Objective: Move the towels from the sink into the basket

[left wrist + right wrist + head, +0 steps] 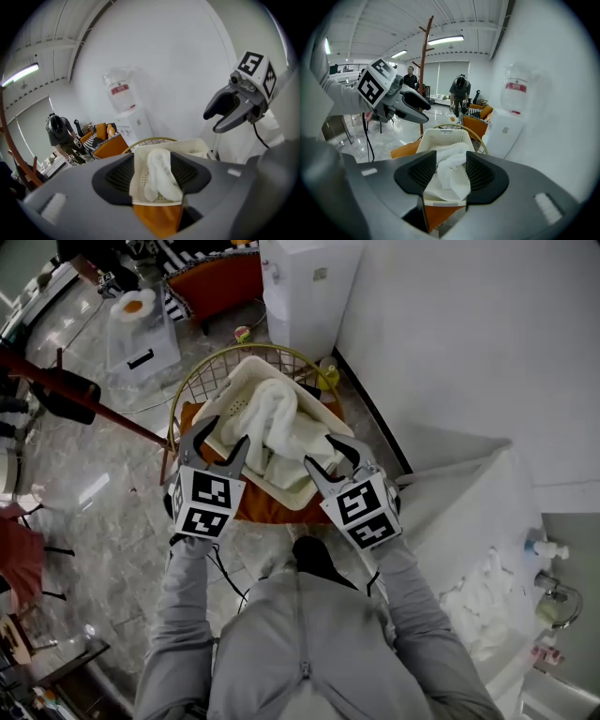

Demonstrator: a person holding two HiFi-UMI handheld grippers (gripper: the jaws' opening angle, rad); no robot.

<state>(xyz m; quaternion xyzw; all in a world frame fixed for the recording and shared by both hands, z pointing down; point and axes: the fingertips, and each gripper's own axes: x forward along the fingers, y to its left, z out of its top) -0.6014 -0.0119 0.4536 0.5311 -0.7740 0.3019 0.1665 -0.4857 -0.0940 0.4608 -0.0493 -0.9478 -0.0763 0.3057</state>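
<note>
Head view: the left tongs [222, 439] and right tongs [323, 454] hang side by side over the near edge of a cream perforated basket [232, 409], which sits on an orange chair [272, 509] with a gold wire back. A white towel [277, 418] lies bunched inside the basket, one fold draped toward its near rim. At lower right, well apart from the basket, the sink [473, 512] holds a pale crumpled heap [476, 604], probably the towels left to move, with a faucet [555, 601] beside it.

Left gripper view: the left tongs [152, 176] stand about half open; the towel [161, 176] seen between the pads lies beyond them in the basket [197, 146] and is not gripped.

Right gripper view: the right tongs [451, 176] stand likewise half open and hold nothing; the towel [450, 173] lies beyond them in the basket [440, 138].

Handling, as a judgement: terry cloth is soft, limp and light, heavier if wet from the sink. It will sag and trail from any single grip. A thick raised fold near the middle of a bunch offers the surest hold; an edge or thin corner may slip free or drag neighbouring towels along.
</note>
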